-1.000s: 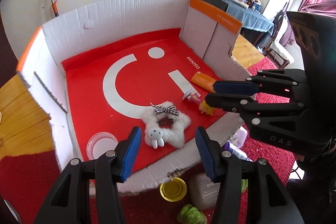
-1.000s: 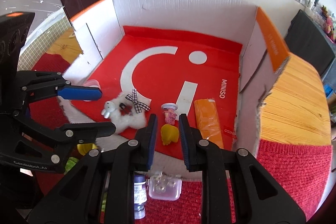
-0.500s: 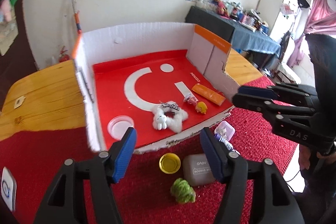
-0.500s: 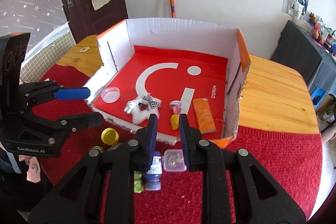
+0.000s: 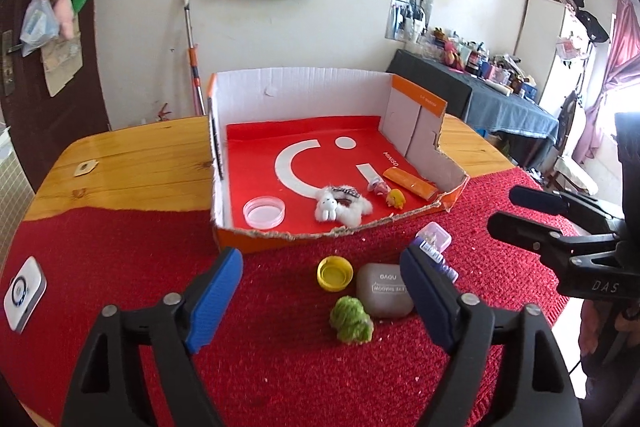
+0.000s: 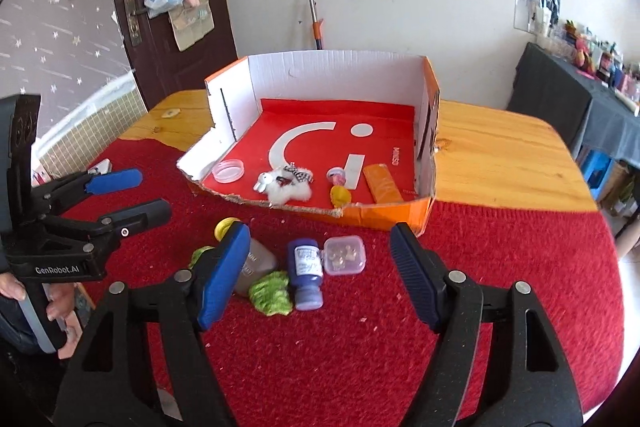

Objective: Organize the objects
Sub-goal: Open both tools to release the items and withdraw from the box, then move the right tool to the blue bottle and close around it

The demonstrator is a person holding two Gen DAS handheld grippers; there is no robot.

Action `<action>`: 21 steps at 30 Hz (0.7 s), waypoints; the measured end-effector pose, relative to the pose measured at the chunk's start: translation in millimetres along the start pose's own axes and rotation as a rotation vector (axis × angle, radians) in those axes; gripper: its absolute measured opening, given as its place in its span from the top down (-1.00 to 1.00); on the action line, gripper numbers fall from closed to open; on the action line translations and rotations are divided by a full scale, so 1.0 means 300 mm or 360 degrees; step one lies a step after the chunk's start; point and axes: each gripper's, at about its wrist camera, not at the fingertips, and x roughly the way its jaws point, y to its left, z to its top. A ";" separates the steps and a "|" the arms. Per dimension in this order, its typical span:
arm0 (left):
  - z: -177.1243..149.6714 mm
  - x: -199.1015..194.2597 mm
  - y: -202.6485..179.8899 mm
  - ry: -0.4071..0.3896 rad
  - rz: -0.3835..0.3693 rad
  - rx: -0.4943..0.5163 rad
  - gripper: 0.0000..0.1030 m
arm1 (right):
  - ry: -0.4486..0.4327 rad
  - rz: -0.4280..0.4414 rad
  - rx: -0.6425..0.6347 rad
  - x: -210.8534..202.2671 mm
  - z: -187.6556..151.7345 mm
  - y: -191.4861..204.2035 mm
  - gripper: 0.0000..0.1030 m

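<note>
A wooden table (image 5: 132, 163) carries a red knitted cloth (image 5: 120, 251) over its near part. On the cloth lie a yellow cap (image 5: 335, 273), a grey case (image 5: 384, 290), a green fuzzy toy (image 5: 351, 319), a blue bottle (image 6: 307, 267), a small clear box (image 6: 345, 255) and a white device (image 5: 24, 291). The open cardboard box (image 5: 296, 83) stands behind them, partly on bare wood.

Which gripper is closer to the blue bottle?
Right. The right gripper, jaws opening and empty, has the blue bottle between its fingers in its own view. The left gripper hangs further left, beyond the grey case.
</note>
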 end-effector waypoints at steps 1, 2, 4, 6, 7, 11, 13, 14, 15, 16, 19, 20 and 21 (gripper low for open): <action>-0.011 -0.007 -0.002 -0.0016 0.0009 -0.0006 -0.70 | -0.0003 0.0000 0.0010 -0.003 -0.008 -0.001 -0.40; -0.017 -0.012 -0.002 -0.0027 0.0015 -0.0010 -0.71 | -0.0008 -0.0002 0.0016 -0.006 -0.019 0.000 -0.42; -0.032 -0.021 -0.002 -0.0050 0.0040 -0.0027 -0.76 | -0.0021 -0.0016 0.0023 -0.009 -0.042 0.005 -0.46; -0.044 -0.023 -0.001 -0.0069 0.0057 -0.0038 -0.84 | -0.0029 -0.0031 0.0029 -0.008 -0.062 0.009 -0.49; -0.050 -0.023 0.000 -0.0076 0.0066 -0.0044 -0.90 | -0.0031 -0.0036 0.0033 -0.008 -0.072 0.007 -0.51; -0.083 -0.005 0.001 -0.0069 0.0089 -0.0061 -0.95 | -0.0014 -0.0049 0.0060 0.011 -0.100 -0.001 -0.57; -0.102 0.015 0.003 -0.0040 0.0096 -0.0066 -0.99 | 0.0009 -0.0057 0.0076 0.029 -0.114 -0.006 -0.57; -0.113 0.020 0.006 -0.0027 0.0096 -0.0068 -0.99 | 0.0023 -0.0057 0.0082 0.039 -0.121 -0.010 -0.57; -0.123 0.027 0.008 -0.0011 0.0096 -0.0071 -0.99 | 0.0039 -0.0055 0.0088 0.053 -0.127 -0.012 -0.57; -0.131 0.038 0.012 0.0009 0.0096 -0.0078 -0.99 | 0.0050 -0.0055 0.0092 0.061 -0.135 -0.015 -0.57; -0.154 0.072 0.022 0.0077 0.0083 -0.0104 -0.99 | 0.0079 -0.0052 0.0101 0.091 -0.144 -0.018 -0.57; -0.160 0.083 0.026 0.0100 0.0078 -0.0113 -0.99 | 0.0085 -0.0051 0.0104 0.099 -0.146 -0.019 -0.57; -0.164 0.095 0.028 0.0120 0.0074 -0.0120 -0.99 | 0.0091 -0.0050 0.0105 0.105 -0.147 -0.020 -0.57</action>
